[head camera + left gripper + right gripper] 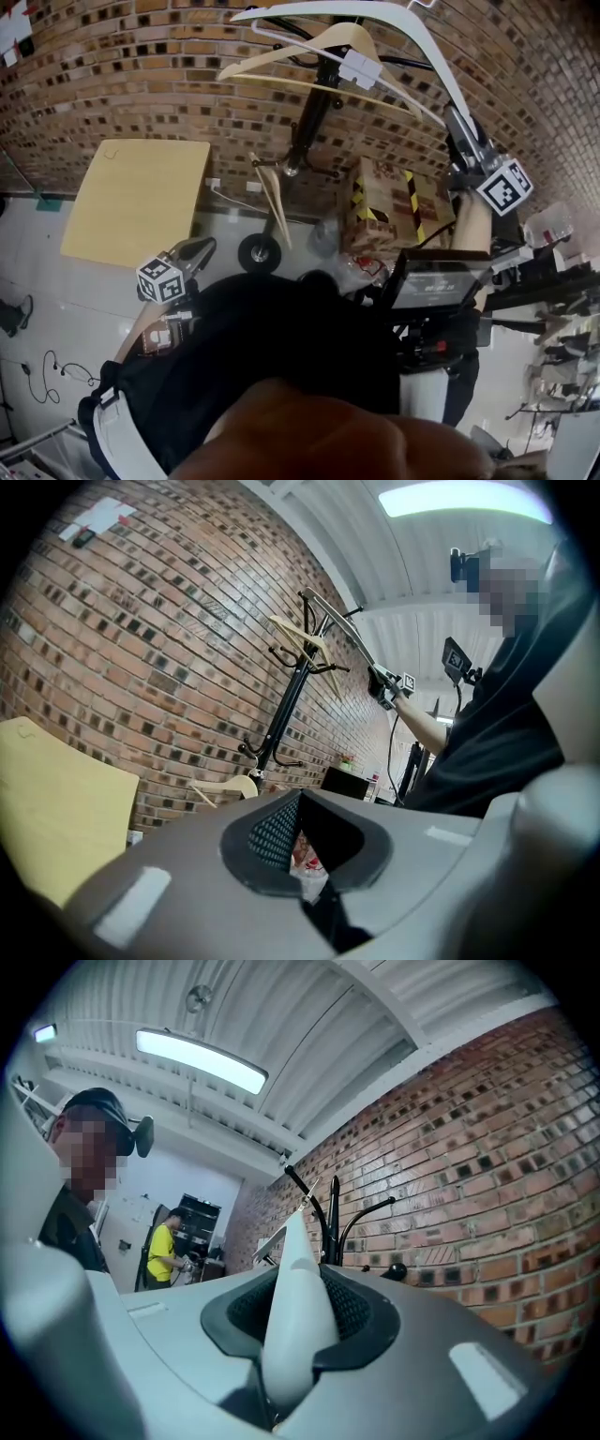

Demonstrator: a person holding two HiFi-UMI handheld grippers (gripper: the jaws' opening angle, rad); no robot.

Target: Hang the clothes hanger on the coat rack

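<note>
My right gripper (pixel 457 124) is raised at the upper right and shut on one end of a white clothes hanger (pixel 375 17). The hanger reaches left over the top of the black coat rack (pixel 314 111). In the right gripper view the white hanger (pixel 295 1279) stands between the pads of the right gripper (pixel 298 1312), with the coat rack's hooks (pixel 333 1218) just beyond. A wooden hanger (pixel 319 58) hangs on the rack, and another wooden hanger (pixel 272 192) sits lower down. My left gripper (pixel 195 251) is held low, shut and empty, as the left gripper (pixel 300 850) shows in its own view.
A yellow table (pixel 136 197) stands left of the rack against the brick wall. A cardboard box with hazard tape (pixel 394 202) and a small wheel (pixel 260 253) lie at the rack's foot. A person in yellow (pixel 167 1251) stands far behind.
</note>
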